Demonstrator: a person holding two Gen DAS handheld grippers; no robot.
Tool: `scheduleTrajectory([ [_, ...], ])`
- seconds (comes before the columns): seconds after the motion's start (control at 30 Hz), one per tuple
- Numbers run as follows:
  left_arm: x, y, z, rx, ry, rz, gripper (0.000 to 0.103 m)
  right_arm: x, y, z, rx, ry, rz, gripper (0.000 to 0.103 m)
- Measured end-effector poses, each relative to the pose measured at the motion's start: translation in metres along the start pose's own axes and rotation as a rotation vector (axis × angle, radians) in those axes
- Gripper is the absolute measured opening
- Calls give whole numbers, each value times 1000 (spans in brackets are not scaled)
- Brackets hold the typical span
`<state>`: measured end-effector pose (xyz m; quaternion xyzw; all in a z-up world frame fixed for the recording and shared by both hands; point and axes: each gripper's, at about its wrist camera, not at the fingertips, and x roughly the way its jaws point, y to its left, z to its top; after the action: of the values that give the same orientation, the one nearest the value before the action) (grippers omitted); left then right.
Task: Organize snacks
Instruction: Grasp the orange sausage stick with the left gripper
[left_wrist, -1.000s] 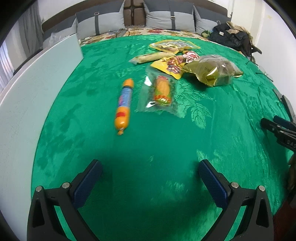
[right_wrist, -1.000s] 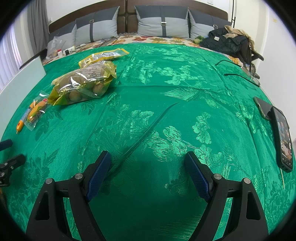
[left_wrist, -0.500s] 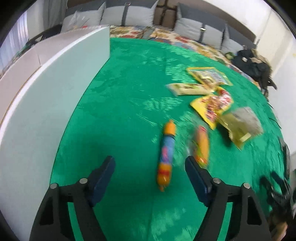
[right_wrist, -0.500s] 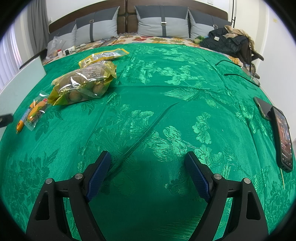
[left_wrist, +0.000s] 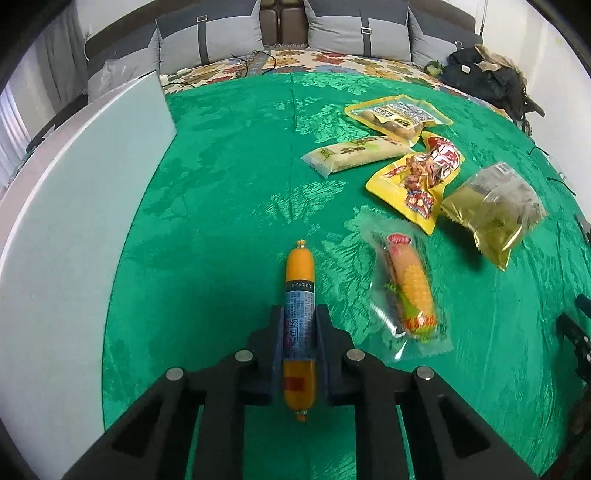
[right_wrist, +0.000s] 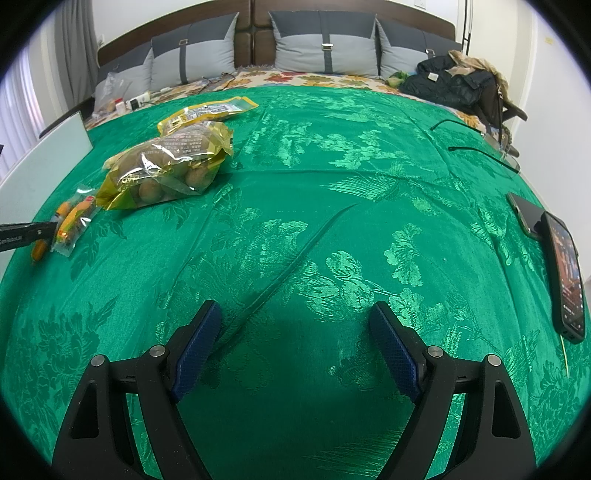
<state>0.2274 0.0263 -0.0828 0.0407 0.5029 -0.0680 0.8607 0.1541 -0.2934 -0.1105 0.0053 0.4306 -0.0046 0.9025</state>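
Pickup is the step in hand: the left gripper (left_wrist: 299, 332), whose jaws have just been closing, pinches the sausage (left_wrist: 300, 295) at lower centre of its frame. Next, probably a lift toward the white board (left_wrist: 74, 221) at left. Right gripper (right_wrist: 295, 332) stands spread, holding nothing.

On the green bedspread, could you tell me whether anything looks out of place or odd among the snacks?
Nothing spilled or torn. The odd items are two dark phones lying at the green bedspread's right edge, far from the snacks. The left gripper has just closed on the orange sausage stick; the right gripper hangs open, empty.
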Motion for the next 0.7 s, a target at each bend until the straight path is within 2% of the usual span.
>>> scheduleTrajectory([
  [0.3,-5,21,-13,-33,-32,-32,16,0,0,0,0,0,0,86],
  [0.4,-5,25,-14,-48,-63,-58,21,0,0,0,0,0,0,86],
  [0.47,-4,25,-13,-48,-76,-79,41,0,0,0,0,0,0,86],
  [0.5,-3,24,-13,-39,-78,-77,47,0,0,0,0,0,0,86],
  [0.57,-1,19,-14,-1,-75,-42,68,0,0,0,0,0,0,86],
  [0.63,0,15,-18,37,-100,3,78,0,0,0,0,0,0,86],
  [0.7,1,22,-22,6,-104,-7,84,0,0,0,0,0,0,86],
])
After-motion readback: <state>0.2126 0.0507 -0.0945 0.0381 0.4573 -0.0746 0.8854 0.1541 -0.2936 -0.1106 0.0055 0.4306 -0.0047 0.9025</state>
